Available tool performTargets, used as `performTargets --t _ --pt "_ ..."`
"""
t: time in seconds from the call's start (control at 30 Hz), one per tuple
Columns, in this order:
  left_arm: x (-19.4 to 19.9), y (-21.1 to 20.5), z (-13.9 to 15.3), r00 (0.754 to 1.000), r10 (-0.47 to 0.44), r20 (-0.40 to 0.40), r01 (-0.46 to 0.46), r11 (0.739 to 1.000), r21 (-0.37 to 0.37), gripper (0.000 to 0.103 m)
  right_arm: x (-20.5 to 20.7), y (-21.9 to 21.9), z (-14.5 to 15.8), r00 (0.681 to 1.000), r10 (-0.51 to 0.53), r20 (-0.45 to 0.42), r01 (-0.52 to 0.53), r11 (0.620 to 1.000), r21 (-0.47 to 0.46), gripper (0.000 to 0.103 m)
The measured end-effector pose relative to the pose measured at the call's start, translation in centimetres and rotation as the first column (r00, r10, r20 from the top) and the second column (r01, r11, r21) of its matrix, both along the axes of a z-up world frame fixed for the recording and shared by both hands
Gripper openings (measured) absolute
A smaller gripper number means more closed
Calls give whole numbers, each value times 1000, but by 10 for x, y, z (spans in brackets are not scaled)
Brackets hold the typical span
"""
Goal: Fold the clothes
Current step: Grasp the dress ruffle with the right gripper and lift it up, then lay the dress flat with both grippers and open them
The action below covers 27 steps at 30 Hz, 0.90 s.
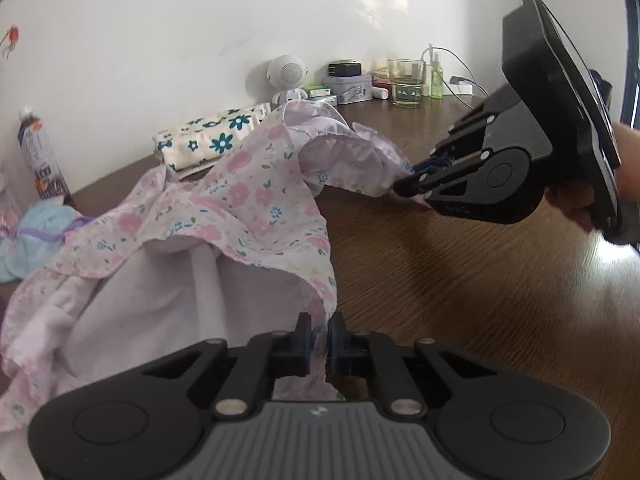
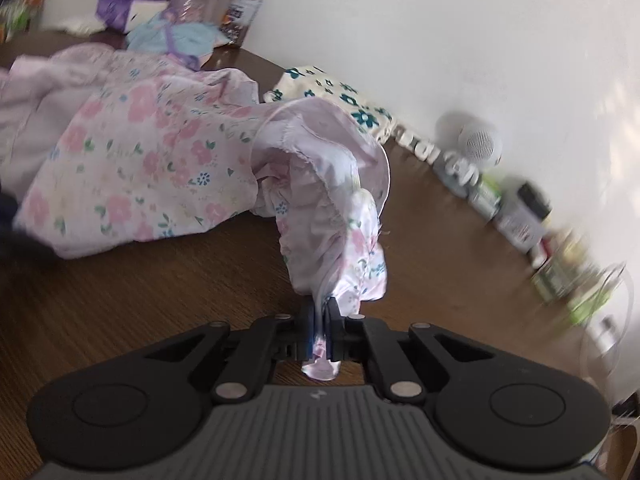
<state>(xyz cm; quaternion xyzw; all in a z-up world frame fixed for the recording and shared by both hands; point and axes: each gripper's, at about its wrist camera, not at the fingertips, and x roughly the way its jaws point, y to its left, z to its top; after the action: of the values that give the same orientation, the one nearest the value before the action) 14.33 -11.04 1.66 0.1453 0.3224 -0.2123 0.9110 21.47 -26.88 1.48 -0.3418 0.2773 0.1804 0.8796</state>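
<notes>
Your left gripper pinches the floral dress hem between its jaws; your right gripper clamps its ruffled sleeve, the cloth draped over the table ahead.

1. The floral garment runs off the left and bottom edges of the left wrist view; the left gripper covers its near hem.
2. The hand holding the right gripper is cut by the right edge and mostly hidden behind the gripper's body.
3. In the right wrist view, the clutter along the wall is smeared by motion blur; labels cannot be read.
4. The glass there is only a faint blurred outline.
5. The bottle has print too small to read.
6. A dark shape at the left edge cannot be identified.
</notes>
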Motion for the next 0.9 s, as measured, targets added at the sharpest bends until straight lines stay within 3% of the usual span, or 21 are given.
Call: performTargets --t 0.23,0.47,0.77,0.9 --pt "-25 30 19 998 -33 54 29 997 75 6 -39 4 1 992 55 116 -34 983 -180 4" --pt "-51 75 34 998 13 68 -22 991 134 6 -83 -9 12 984 70 162 -31 972 -233 4" --pt "-88 132 51 993 107 59 -115 982 150 6 -147 -32 38 997 63 34 -60 994 -87 4" --pt "-99 152 57 992 124 21 -126 983 132 6 -176 -29 40 995 86 -44 -89 993 -80 4"
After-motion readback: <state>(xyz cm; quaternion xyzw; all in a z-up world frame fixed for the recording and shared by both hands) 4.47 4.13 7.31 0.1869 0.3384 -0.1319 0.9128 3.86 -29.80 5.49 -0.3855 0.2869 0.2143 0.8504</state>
